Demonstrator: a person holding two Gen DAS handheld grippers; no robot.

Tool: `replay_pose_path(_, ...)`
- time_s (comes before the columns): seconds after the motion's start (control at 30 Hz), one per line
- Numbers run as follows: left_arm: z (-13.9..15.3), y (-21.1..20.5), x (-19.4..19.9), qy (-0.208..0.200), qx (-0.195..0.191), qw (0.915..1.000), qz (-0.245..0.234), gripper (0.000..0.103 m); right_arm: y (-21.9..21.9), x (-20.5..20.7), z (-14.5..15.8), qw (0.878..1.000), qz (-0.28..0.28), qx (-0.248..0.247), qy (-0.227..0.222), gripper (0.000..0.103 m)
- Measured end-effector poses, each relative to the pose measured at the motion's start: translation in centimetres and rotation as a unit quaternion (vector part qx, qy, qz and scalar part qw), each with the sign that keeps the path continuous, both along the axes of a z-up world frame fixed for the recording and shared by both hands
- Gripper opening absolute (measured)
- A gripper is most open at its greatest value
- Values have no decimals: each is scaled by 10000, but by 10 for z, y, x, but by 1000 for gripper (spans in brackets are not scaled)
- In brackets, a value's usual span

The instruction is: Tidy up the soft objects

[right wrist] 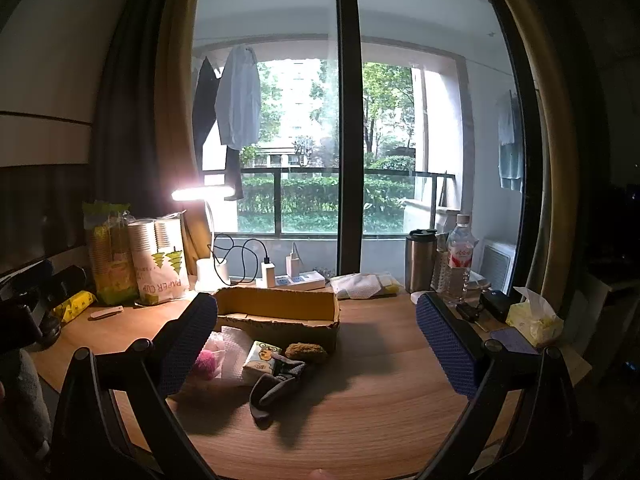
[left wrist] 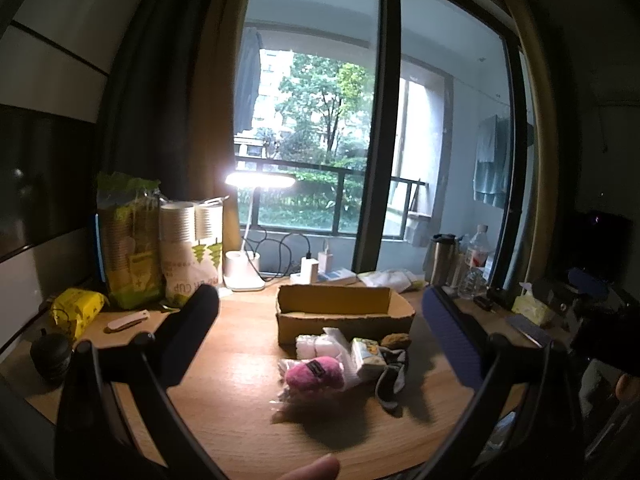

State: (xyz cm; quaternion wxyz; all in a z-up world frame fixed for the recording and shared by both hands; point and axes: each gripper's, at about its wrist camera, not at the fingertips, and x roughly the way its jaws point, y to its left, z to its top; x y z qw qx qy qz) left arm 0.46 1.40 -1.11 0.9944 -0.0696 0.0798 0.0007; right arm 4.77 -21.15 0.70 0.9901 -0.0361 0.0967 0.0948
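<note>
Blue-padded and spread wide on nothing, the left gripper (left wrist: 320, 344) and right gripper (right wrist: 316, 344) hover short of the cardboard box (left wrist: 344, 314), seemingly empty, so sorting looks unstarted: next, close on the pink plush (left wrist: 314, 374) or grey sock (right wrist: 276, 390) lying just before it.

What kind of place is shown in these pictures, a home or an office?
Most likely a home, a room beside a balcony. A wooden desk with a lit desk lamp stands against a glass door, and a shirt hangs drying outside.
</note>
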Motion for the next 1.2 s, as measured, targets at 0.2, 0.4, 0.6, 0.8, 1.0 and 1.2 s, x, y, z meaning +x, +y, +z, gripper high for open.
replay_pose_path(0.2,0,0,-1,5,44,10000,6,102,6,0,-1,9999,108,-41,55,101)
replay_pose_path(0.4,0,0,-2,17,32,10000,-27,102,9,0,-1,9999,122,-51,72,101)
replay_pose_path(0.6,1,0,-3,15,52,10000,-36,102,8,0,-1,9999,128,-56,65,101)
replay_pose_path(0.8,3,-2,-2,15,87,9999,-54,102,8,0,-1,9999,114,-57,65,101)
replay_pose_path(1.0,2,-3,0,38,110,9999,-29,102,7,1,-1,9999,114,-45,91,101)
replay_pose_path(1.2,2,-5,1,29,118,9999,-17,102,7,1,-1,9999,110,-41,100,101)
